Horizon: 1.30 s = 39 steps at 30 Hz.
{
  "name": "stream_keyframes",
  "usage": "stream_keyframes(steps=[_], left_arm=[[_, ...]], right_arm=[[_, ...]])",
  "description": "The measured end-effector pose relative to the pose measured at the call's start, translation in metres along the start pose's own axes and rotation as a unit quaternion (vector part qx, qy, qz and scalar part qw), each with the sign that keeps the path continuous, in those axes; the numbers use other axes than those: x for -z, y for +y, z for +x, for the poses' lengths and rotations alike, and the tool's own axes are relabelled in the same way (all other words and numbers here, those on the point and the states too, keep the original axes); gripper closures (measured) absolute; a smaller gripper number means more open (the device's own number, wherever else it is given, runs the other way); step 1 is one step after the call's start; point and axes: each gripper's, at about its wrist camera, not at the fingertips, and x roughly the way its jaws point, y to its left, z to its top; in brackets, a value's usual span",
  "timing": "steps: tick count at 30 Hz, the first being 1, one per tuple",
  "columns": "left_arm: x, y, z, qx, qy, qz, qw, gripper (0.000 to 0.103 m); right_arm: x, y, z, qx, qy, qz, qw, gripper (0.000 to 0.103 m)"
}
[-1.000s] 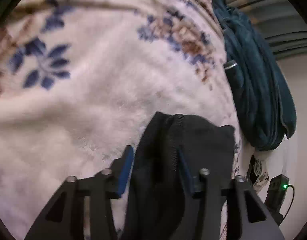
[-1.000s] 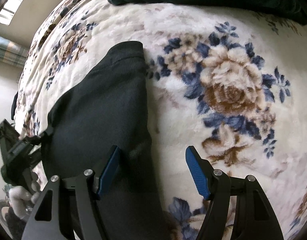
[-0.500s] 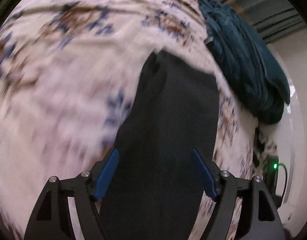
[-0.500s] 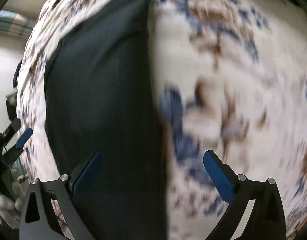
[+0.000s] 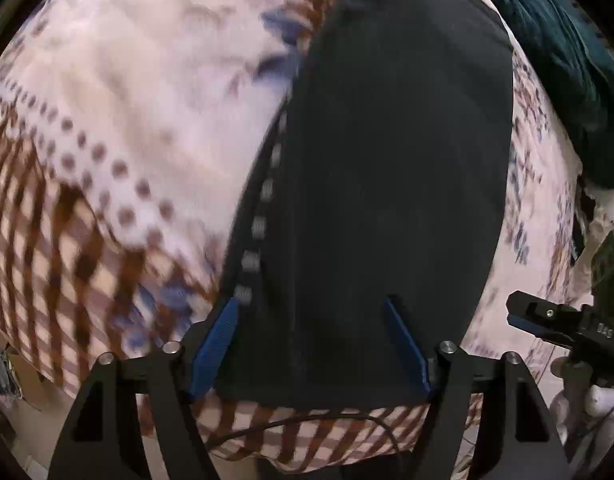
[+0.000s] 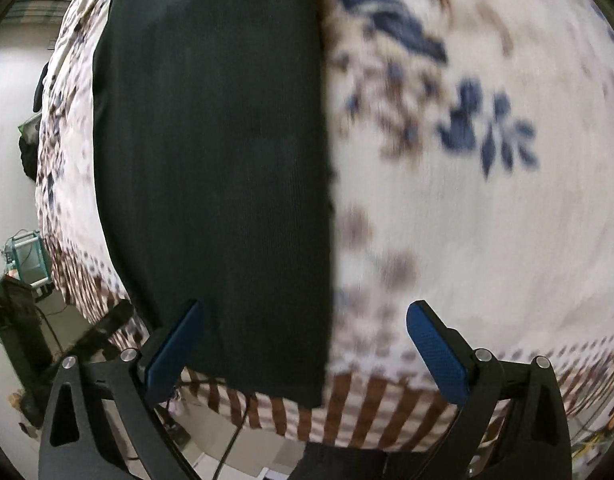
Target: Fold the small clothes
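A black garment [image 5: 387,184] lies flat and long on the floral blanket [image 5: 147,100], reaching its near edge. It also shows in the right wrist view [image 6: 219,160]. My left gripper [image 5: 311,344] is open and empty, its blue pads above the garment's near end. My right gripper [image 6: 307,352] is open and empty over the garment's near right edge. The right gripper shows in the left wrist view [image 5: 547,320] at the right. The left gripper shows in the right wrist view [image 6: 107,328] at the lower left.
A dark teal towel or garment [image 5: 567,60] is heaped at the far right of the blanket. The blanket's checked border [image 6: 367,408] hangs over the near edge, with a cable [image 5: 307,424] below. Floor clutter [image 6: 23,264] lies to the left.
Both grippers have pulled back toward the near edge of the blanket. The left gripper let go of the black garment and opened. The garment now lies stretched out flat.
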Motion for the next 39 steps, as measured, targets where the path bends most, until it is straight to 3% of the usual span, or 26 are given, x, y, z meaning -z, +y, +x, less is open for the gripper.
stream_keyframes(steps=[2,3,4,8,9,12,13,17,18,20,21,22,25,27,30,31,34,39], left_arm=[[0.008,0.001,0.01,-0.016,-0.014,0.012,0.9997,0.084],[0.01,0.004,0.013,-0.036,-0.02,0.017,0.999,0.1],[0.011,0.011,0.014,-0.047,-0.027,0.017,0.9984,0.1],[0.008,0.034,0.008,-0.018,-0.026,-0.013,0.9994,0.093],[0.005,0.033,0.007,-0.004,-0.025,-0.016,0.9996,0.085],[-0.005,0.026,0.004,0.06,-0.031,0.008,0.9977,0.042],[-0.007,0.024,0.006,0.063,-0.032,0.013,0.9974,0.039],[-0.017,0.022,0.029,0.065,-0.017,0.035,0.9971,0.041],[-0.019,0.024,0.029,0.067,-0.022,0.037,0.9968,0.043],[-0.016,0.027,0.026,0.053,-0.035,0.047,0.9969,0.085],[-0.006,0.036,0.022,0.059,-0.037,0.052,0.9962,0.097],[-0.004,0.044,0.019,0.077,-0.041,0.05,0.9949,0.097],[-0.006,0.048,0.019,0.093,-0.037,0.065,0.9928,0.094],[-0.011,0.048,0.027,0.113,-0.014,0.066,0.9913,0.091],[-0.017,0.049,0.032,0.154,-0.001,0.059,0.9863,0.073],[-0.014,0.045,0.038,0.171,0.001,0.056,0.9837,0.062],[-0.011,0.05,0.044,0.222,-0.004,0.039,0.9743,0.043],[-0.009,0.037,0.043,0.223,-0.01,0.04,0.9739,0.037]], right_arm=[[0.014,-0.002,0.011,0.002,-0.003,0.001,1.0,0.001],[0.019,-0.003,0.019,0.001,-0.001,0.005,1.0,0.001],[0.025,-0.005,0.027,0.0,0.0,0.01,1.0,0.001],[0.041,-0.012,0.054,-0.006,0.005,0.043,0.999,0.001],[0.045,-0.013,0.056,-0.008,0.0,0.047,0.999,0.001],[0.051,-0.012,0.062,-0.022,-0.017,0.06,0.998,0.001],[0.049,-0.011,0.061,-0.028,-0.021,0.065,0.997,0.001],[0.06,-0.009,0.069,-0.073,-0.035,0.1,0.992,0.004],[0.062,-0.007,0.071,-0.077,-0.038,0.103,0.991,0.013],[0.068,-0.004,0.075,-0.071,-0.045,0.101,0.991,0.047],[0.072,-0.004,0.076,-0.068,-0.05,0.103,0.991,0.08],[0.077,-0.003,0.077,-0.072,-0.055,0.108,0.99,0.089],[0.088,-0.003,0.067,-0.084,-0.074,0.105,0.988,0.089],[0.088,-0.006,0.069,-0.078,-0.073,0.091,0.99,0.087],[0.085,-0.001,0.079,-0.096,-0.061,0.091,0.989,0.071],[0.085,-0.004,0.081,-0.108,-0.058,0.092,0.988,0.068],[0.071,-0.02,0.077,-0.135,-0.055,0.095,0.985,0.064],[0.069,-0.034,0.083,-0.204,-0.058,0.112,0.971,0.047]])
